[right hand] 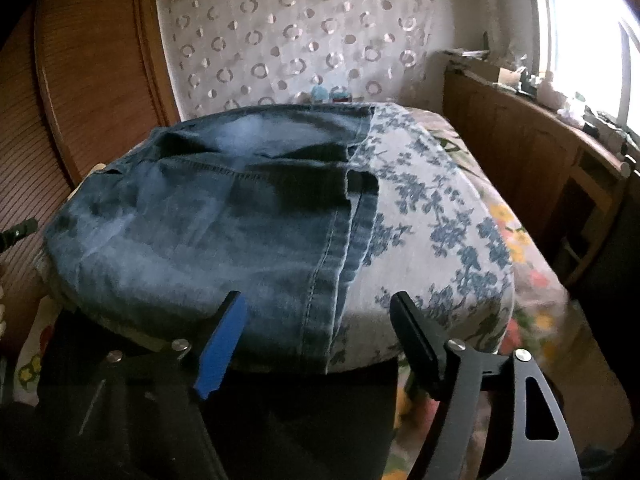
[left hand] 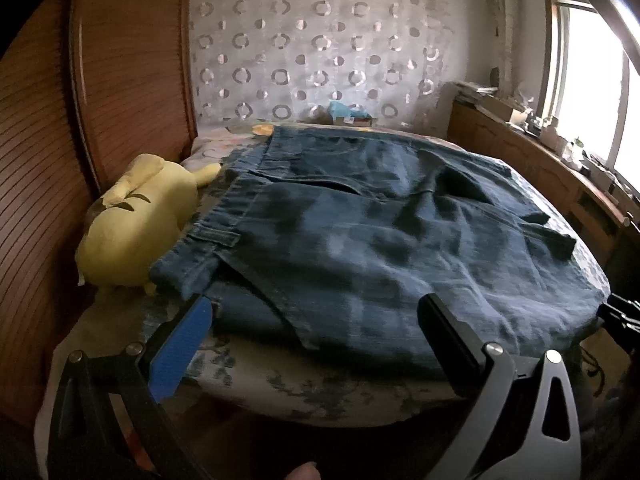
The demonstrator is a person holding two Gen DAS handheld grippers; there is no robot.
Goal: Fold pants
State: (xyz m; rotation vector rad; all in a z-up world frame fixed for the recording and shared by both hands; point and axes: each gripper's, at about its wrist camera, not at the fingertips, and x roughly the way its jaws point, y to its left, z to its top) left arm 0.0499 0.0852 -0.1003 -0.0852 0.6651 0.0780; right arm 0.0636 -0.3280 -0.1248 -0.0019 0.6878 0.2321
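Dark blue jeans (left hand: 380, 232) lie spread flat on a white cover with blue flowers (right hand: 432, 216), waistband to the left and leg hems to the right. My left gripper (left hand: 316, 300) is open and wide at the near edge of the jeans. Its blue pad (left hand: 192, 336) is by the waistband corner, and denim lies between the fingers without being pinched. My right gripper (right hand: 318, 298) is open over the near hem of the jeans (right hand: 224, 216), where a stitched leg edge runs down between its fingers.
A yellow plush toy (left hand: 136, 220) lies against the waistband on the left. A wooden wardrobe (left hand: 132, 80) stands behind it. A low wooden cabinet (right hand: 532, 160) with clutter runs under the window at right. A colourful flowered bedspread (right hand: 532, 292) shows beneath the white cover.
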